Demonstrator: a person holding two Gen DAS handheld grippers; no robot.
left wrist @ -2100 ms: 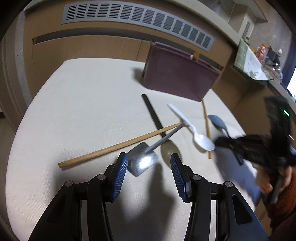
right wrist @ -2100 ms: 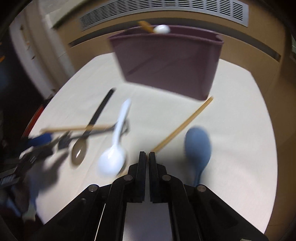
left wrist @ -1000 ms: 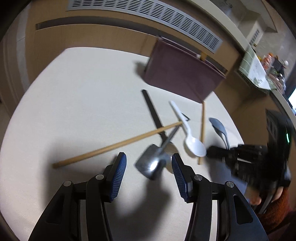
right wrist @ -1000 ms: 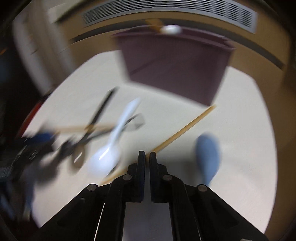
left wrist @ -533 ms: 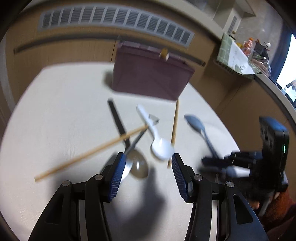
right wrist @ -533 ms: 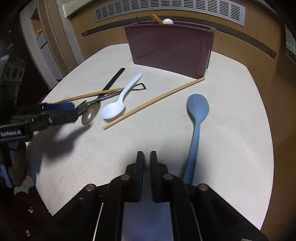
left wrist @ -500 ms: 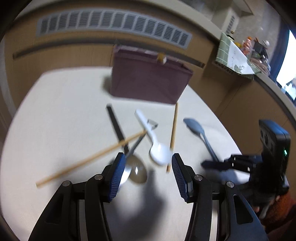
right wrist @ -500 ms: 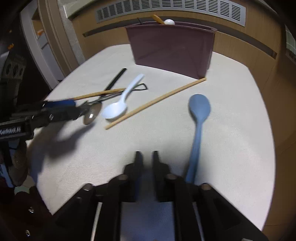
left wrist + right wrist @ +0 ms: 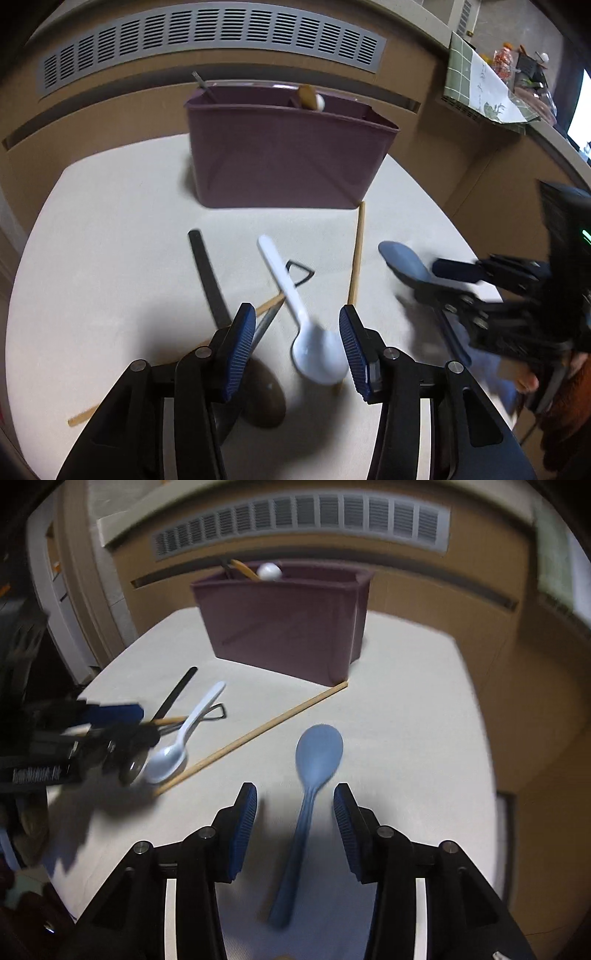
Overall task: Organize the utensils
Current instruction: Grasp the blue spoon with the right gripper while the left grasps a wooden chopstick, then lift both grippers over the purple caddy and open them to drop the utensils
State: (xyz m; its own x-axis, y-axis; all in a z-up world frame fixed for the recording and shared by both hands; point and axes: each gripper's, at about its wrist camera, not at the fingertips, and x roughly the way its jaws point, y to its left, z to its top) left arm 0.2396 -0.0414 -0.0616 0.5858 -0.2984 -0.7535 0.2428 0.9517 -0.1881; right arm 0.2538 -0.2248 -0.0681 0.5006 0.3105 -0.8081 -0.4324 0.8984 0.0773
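My left gripper [image 9: 297, 341] is open, its jaws either side of the bowl of a white plastic spoon [image 9: 312, 349] lying on the cream table. A metal spoon [image 9: 264, 402] and a black-handled utensil [image 9: 207, 275] lie under its left finger, with a wooden chopstick [image 9: 267, 304] crossing them. My right gripper [image 9: 295, 827] is open, its jaws either side of the handle of a blue spoon [image 9: 317, 755]. The blue spoon also shows in the left wrist view [image 9: 404, 260]. A maroon utensil holder [image 9: 284, 155] stands at the back with several utensils in it.
A second wooden chopstick [image 9: 356, 254] lies from the holder's right corner toward me. A thin black wire loop [image 9: 299, 271] lies by the white spoon's handle. The table [image 9: 92, 240] is round-edged, with wooden panelling and a vent behind. A cluttered counter [image 9: 495, 92] is at the right.
The right gripper has opened and moved over the blue spoon's handle. The left gripper has shifted right from the metal spoon to the white spoon's bowl.
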